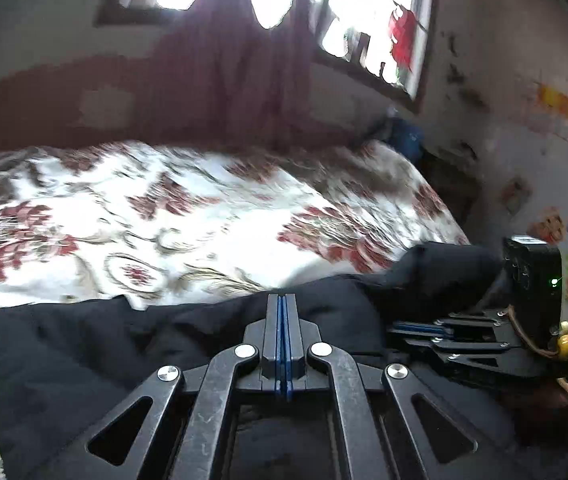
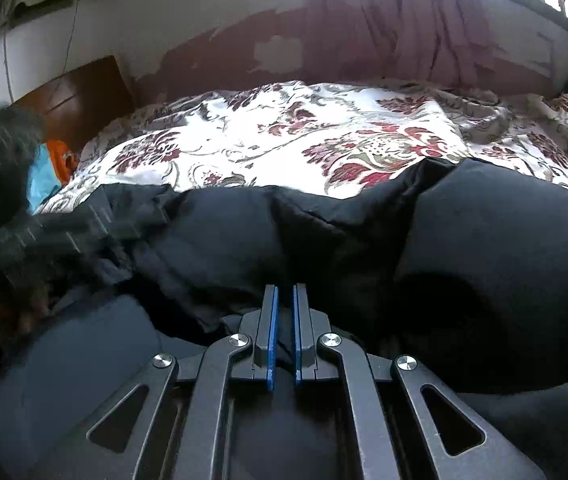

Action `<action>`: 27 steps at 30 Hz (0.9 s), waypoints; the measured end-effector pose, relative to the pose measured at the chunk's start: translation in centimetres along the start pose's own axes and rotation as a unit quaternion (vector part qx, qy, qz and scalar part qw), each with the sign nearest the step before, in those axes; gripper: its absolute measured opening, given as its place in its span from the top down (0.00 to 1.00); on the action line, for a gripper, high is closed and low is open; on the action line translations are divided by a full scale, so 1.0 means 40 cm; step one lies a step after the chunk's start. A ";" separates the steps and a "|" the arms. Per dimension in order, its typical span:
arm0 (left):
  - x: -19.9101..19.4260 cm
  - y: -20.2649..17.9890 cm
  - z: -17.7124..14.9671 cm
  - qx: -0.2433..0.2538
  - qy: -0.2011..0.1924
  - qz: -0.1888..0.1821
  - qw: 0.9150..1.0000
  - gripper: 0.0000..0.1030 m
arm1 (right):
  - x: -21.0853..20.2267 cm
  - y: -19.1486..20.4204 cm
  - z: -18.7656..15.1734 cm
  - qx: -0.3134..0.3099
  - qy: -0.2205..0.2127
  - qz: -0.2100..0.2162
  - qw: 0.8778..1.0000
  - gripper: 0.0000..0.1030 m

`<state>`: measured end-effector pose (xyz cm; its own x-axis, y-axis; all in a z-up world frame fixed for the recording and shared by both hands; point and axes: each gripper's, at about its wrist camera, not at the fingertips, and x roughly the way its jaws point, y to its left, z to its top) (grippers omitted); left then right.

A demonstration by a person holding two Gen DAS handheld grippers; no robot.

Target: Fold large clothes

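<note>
Dark cloth lies closest to me: one large black garment (image 2: 364, 240), spread in folds on the bed (image 2: 284, 140). My left claw (image 1: 282, 300) is fully closed, pads together, its tip over the garment's upper edge; I cannot tell if cloth is pinched. My right claw (image 2: 284, 292) shows a thin gap between its blue pads with dark cloth bunched there, so it seems closed on the garment. I see no containers. Farther away is the flowered bedcover, then one reddish curtain (image 2: 396, 32) under the window (image 1: 364, 20).
</note>
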<state>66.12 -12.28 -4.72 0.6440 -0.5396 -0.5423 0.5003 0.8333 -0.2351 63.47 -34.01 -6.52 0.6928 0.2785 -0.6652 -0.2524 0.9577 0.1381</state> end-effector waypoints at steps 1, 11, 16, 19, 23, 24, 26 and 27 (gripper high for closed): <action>0.034 -0.012 0.000 0.009 0.037 -0.008 0.999 0.98 | -0.003 -0.001 -0.004 0.004 -0.001 -0.001 1.000 0.98; 0.165 -0.097 -0.064 0.088 0.111 0.091 0.986 0.98 | -0.003 -0.005 -0.010 0.014 -0.002 0.008 1.000 0.99; 0.077 -0.101 -0.042 0.070 0.086 0.108 0.988 0.98 | -0.122 0.002 -0.017 0.018 -0.025 -0.010 0.999 0.94; 0.001 -0.102 -0.028 0.034 0.090 0.101 0.990 0.98 | -0.209 -0.006 -0.026 0.039 -0.039 -0.013 0.998 0.85; -0.104 -0.115 -0.029 -0.024 0.084 0.098 0.991 0.89 | -0.306 -0.003 -0.042 0.054 -0.047 -0.017 0.997 0.51; -0.137 -0.126 -0.028 -0.039 0.083 0.101 0.991 0.79 | -0.333 0.001 -0.047 0.054 -0.052 -0.016 0.997 0.46; -0.190 -0.147 -0.022 -0.055 0.076 0.099 0.991 0.57 | -0.383 0.014 -0.054 0.051 -0.056 -0.020 0.997 0.42; -0.209 -0.156 -0.016 -0.061 0.066 0.098 0.991 0.33 | -0.415 0.024 -0.057 0.048 -0.060 -0.026 0.997 0.37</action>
<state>57.24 -12.88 0.77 0.6362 -0.3531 -0.6860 0.2947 0.9329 -0.2069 50.18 -37.89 2.98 0.7800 0.2298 -0.5821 -0.1530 0.9719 0.1787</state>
